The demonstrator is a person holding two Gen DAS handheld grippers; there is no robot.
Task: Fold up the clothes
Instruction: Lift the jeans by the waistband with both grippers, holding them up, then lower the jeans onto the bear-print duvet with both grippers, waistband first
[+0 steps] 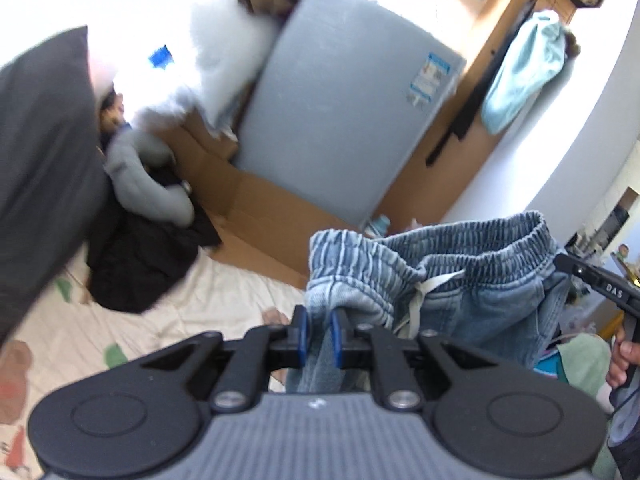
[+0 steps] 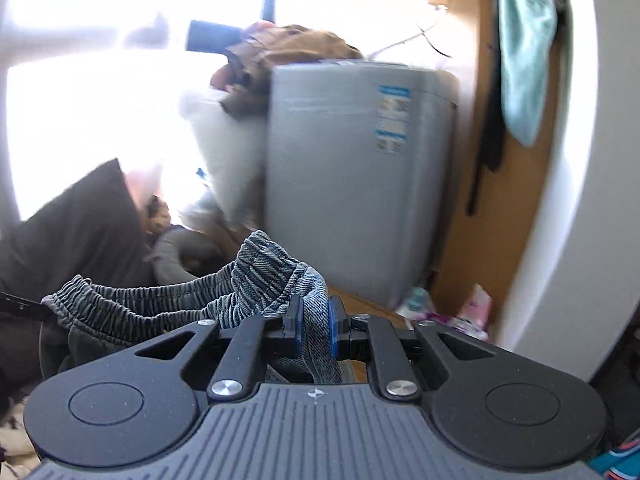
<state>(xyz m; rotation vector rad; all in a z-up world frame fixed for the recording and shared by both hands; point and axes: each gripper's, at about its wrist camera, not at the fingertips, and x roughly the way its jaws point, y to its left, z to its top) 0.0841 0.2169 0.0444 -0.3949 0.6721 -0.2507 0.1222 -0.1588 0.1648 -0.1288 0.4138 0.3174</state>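
Hard daylight blew out the upper left of both views to white glare. The pillow [image 1: 44, 152] and grey box [image 2: 356, 176] were motion-blurred. Fisheye bending curved the edges, with dark corners beyond the circle.

Right gripper [image 2: 316, 330] clamps the denim shorts [image 2: 260, 280] at the waistband.

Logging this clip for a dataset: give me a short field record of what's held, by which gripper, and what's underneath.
garment: denim shorts, elastic waistband, white drawstring
left gripper: shut on waistband end
right gripper: shut on the other waistband end
garment state: held up, waistband stretched between the grippers, not yet folded
below: patterned bedsheet
background: grey appliance, cardboard
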